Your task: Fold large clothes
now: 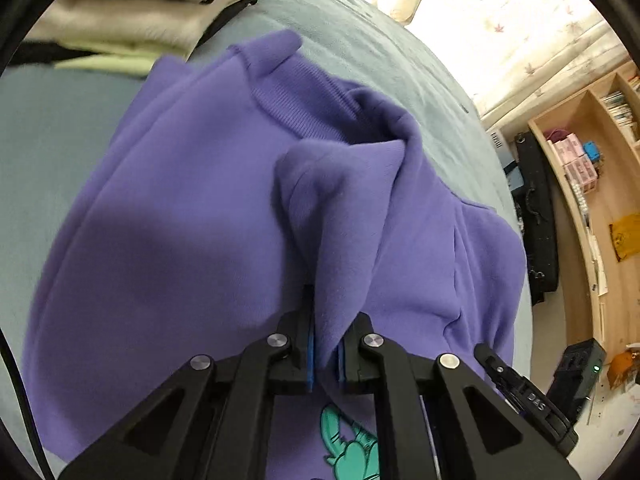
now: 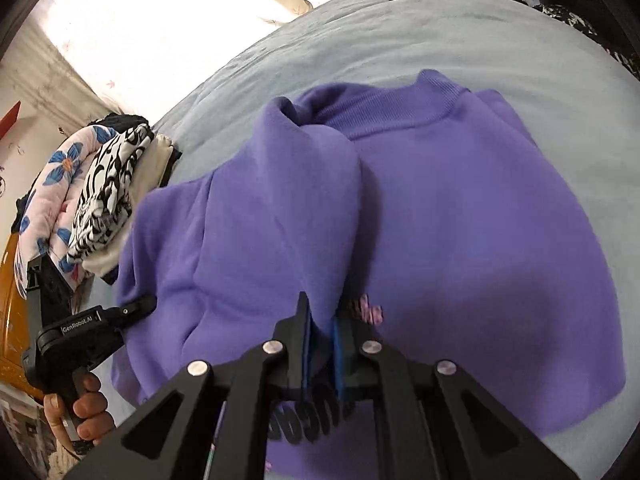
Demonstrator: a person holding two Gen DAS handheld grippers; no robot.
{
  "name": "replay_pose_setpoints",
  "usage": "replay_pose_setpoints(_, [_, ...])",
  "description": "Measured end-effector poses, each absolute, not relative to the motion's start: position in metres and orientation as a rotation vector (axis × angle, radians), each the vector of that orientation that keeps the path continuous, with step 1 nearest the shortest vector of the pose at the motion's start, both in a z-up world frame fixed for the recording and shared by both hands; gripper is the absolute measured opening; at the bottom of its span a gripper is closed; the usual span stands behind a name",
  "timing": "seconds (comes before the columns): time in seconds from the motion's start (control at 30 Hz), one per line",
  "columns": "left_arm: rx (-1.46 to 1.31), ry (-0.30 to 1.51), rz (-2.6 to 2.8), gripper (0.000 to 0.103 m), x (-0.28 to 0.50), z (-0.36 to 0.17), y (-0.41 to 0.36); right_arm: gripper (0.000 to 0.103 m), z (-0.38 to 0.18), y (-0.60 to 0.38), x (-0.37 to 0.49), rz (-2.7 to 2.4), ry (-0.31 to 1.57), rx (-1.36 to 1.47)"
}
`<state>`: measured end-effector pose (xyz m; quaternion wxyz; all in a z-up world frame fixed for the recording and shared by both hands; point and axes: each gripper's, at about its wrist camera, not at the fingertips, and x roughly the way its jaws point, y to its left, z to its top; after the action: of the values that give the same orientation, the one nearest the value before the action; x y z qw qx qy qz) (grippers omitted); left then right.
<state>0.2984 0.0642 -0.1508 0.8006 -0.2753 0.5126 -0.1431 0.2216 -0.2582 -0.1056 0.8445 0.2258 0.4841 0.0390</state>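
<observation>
A large purple sweatshirt (image 1: 180, 200) lies spread on the bed, its ribbed collar (image 1: 304, 96) at the far end. My left gripper (image 1: 325, 354) is shut on a raised fold of its fabric, which peaks just ahead of the fingers. A teal print (image 1: 348, 440) shows below the jaws. In the right wrist view the same sweatshirt (image 2: 460, 200) fills the middle. My right gripper (image 2: 322, 344) is shut on another lifted fold of it, with dark printed letters (image 2: 308, 416) beneath. A hand (image 2: 80, 412) holds the left gripper's handle at the lower left of that view.
The bed has a pale blue cover (image 1: 40, 140). A stack of folded clothes (image 2: 92, 192) sits at its edge beside the sweatshirt. Past the bed stand a wooden shelf (image 1: 592, 160), a black case (image 1: 536, 216) and a bright curtain (image 1: 520, 20).
</observation>
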Motion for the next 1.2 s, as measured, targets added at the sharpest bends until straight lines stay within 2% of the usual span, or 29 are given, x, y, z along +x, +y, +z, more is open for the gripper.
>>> replay_pose_setpoints(0.13, [-0.678, 1.091, -0.329, 0.007, 0.293, -0.156, 0.079, 0.008, -0.107, -0.261, 0.221, 0.072, 1.025, 0.497])
replay_pose_setpoints(0.27, [-0.563, 1.058, -0.313, 0.007, 0.284, -0.145, 0.078, 0.008, -0.089, -0.247, 0.213, 0.051, 0.979, 0.420])
replay_pose_setpoints(0.47, [-0.516, 1.040, -0.303, 0.009, 0.284, -0.146, 0.077, 0.009, -0.101, -0.248, 0.218, 0.050, 1.004, 0.444])
replay_pose_setpoints(0.57, [-0.441, 1.031, -0.287, 0.015, 0.283, -0.136, 0.054, 0.014, -0.098, -0.248, 0.217, 0.053, 1.005, 0.445])
replay_pose_setpoints(0.7, [-0.389, 1.033, -0.273, 0.029, 0.278, -0.125, 0.050, 0.023, -0.093, -0.247, 0.214, 0.042, 1.007, 0.442])
replay_pose_setpoints(0.83, [-0.334, 1.040, -0.238, 0.043, 0.273, -0.114, 0.043, 0.024, -0.083, -0.242, 0.207, 0.042, 1.003, 0.414])
replay_pose_setpoints(1.07, [-0.250, 1.027, -0.218, 0.044, 0.256, -0.086, 0.030, 0.025, -0.061, -0.228, 0.193, 0.075, 0.995, 0.371])
replay_pose_setpoints(1.2, [-0.220, 1.013, -0.221, 0.044, 0.235, -0.062, 0.028, 0.025, -0.029, -0.220, 0.173, 0.102, 0.963, 0.346])
